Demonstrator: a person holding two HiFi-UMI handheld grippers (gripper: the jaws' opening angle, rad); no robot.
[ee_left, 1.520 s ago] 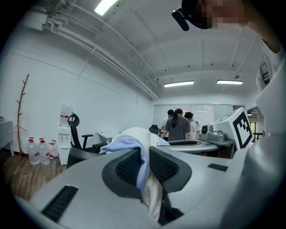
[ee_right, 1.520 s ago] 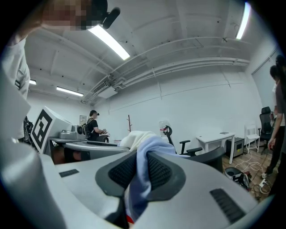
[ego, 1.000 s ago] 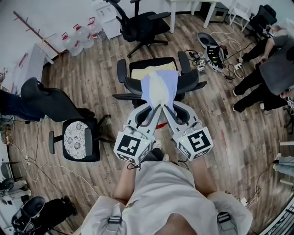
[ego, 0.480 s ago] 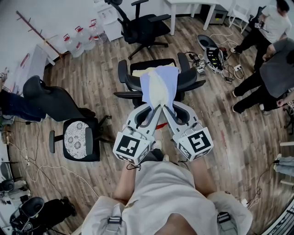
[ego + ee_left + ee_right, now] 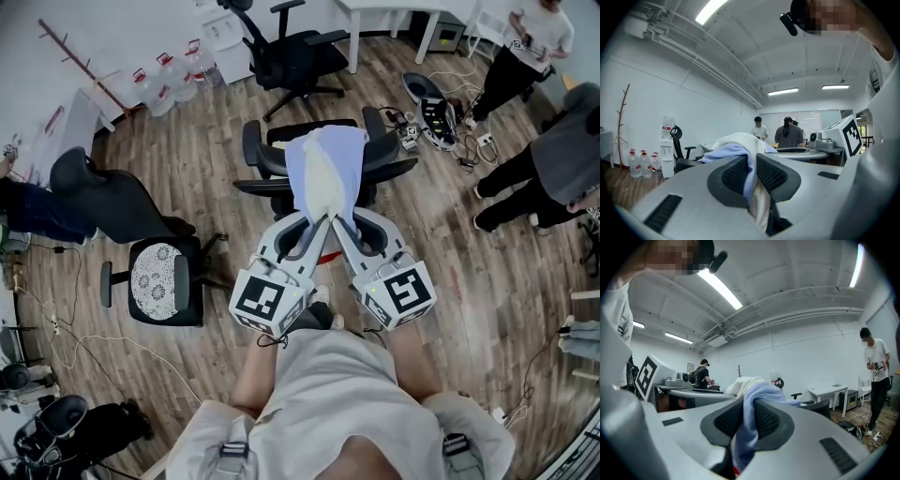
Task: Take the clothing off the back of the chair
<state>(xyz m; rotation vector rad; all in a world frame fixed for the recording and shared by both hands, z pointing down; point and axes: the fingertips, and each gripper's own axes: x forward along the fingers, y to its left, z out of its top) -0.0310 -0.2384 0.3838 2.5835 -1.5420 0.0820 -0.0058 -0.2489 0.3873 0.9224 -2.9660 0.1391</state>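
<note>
A pale blue and cream piece of clothing hangs in the air over the black office chair in the head view, stretched back toward me. My left gripper is shut on its near edge, and my right gripper is shut on the same edge right beside it. Blue cloth shows pinched between the dark ribbed pads in the left gripper view. In the right gripper view the cloth is squeezed the same way and bunches up beyond the jaws.
Another black chair stands farther back, and a chair with a patterned seat at the left beside a dark chair. Water bottles line the wall. Cables and gear lie at the right, where people stand.
Both grippers have lifted the clothing a little higher and toward me; it now hides the chair's yellowish seat. A person at the far right has walked into view.
</note>
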